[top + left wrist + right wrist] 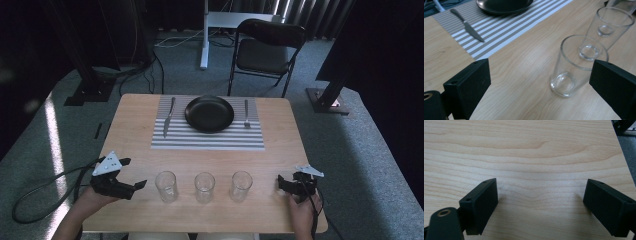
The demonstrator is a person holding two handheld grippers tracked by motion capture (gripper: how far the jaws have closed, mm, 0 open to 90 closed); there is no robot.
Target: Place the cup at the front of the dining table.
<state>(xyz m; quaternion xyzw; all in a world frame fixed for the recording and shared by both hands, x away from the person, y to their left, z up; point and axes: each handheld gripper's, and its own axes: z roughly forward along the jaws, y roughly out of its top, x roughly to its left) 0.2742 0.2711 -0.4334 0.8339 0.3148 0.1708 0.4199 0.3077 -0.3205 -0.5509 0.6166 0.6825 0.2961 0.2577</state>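
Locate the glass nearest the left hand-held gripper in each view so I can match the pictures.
High view: the left glass is leftmost of three, near the table's front edge.
Left gripper view: it stands right of centre, just ahead of the open jaws.
Right gripper view: not in it, bare tabletop.
Shared landmark: the knife on the striped mat.

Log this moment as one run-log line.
left tool: open, facing nearest clear drinking glass | right tool: open over light wooden table | glasses: upright, unheld

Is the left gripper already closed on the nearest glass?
No: the left gripper stands open, and the nearest glass sits upright on the table ahead of it, untouched.
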